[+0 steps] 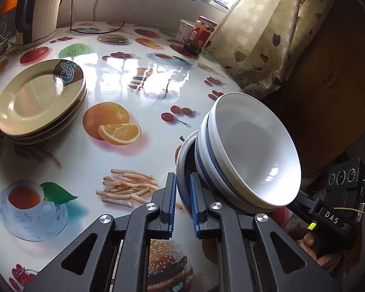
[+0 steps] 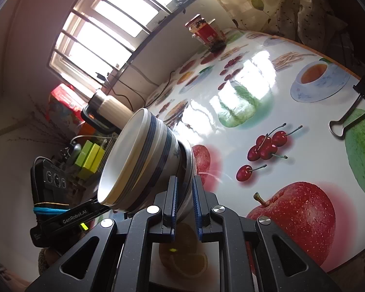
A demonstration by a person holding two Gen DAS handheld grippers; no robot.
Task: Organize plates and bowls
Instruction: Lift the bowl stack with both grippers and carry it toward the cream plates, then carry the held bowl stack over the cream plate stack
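Two or three white bowls with blue bands (image 1: 253,153) (image 2: 138,160) sit nested in a steel bowl (image 1: 182,155) (image 2: 191,160). The stack is held off the table and looks tilted in both views. My left gripper (image 1: 183,178) is shut on the steel bowl's rim, one blue pad on each side. My right gripper (image 2: 184,182) is shut on the rim at the opposite side. Each gripper's black housing shows in the other's view, beyond the bowls. A stack of beige plates (image 1: 40,97) rests on the table at the left, away from both grippers.
The round table (image 1: 138,77) has a glossy fruit-print cloth. An electric kettle (image 1: 36,12) with its cord stands at the back left. A red-labelled jar (image 1: 203,34) and a white cup (image 1: 186,29) stand near the curtain (image 1: 267,36). A binder clip (image 2: 348,116) grips the table edge.
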